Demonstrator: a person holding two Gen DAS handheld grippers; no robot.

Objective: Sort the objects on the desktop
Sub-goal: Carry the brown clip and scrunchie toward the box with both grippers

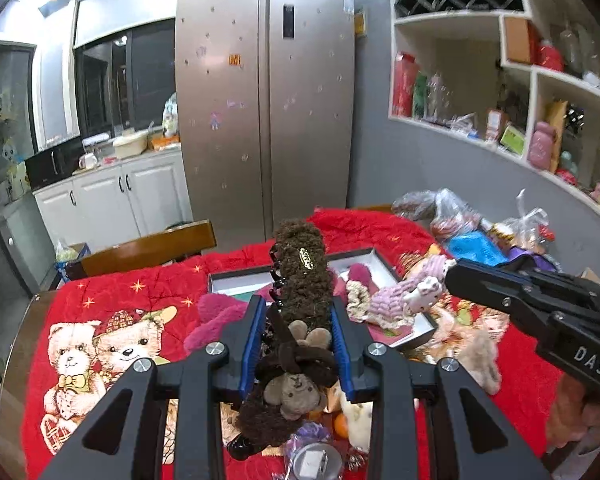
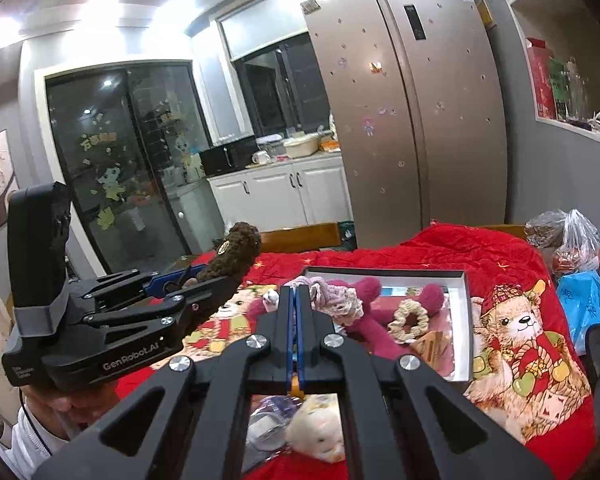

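Left tool clamped on brown fuzzy hair clip, raised above red cloth. Right tool pressed together, empty; tray just beyond its tips.

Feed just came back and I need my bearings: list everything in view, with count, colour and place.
Fuzzy hair claw: one, dark brown with small bear charms, held up in the left gripper.
Shallow box: one, white-rimmed, on the red blanket.
Scrunchie: one, cream, in the box.
Plush pieces: several, magenta and pink, in and beside the box.
Small plush: one, cream, on the blanket below the right gripper.
Blanket: one, red with bear print, covering the table.
Plastic bags: a few, clear and blue, at the table's far right.
Fridge: one, silver, behind the table.
Left gripper: black, blue pads, clamped on the claw.
Right gripper: black, shut, empty.
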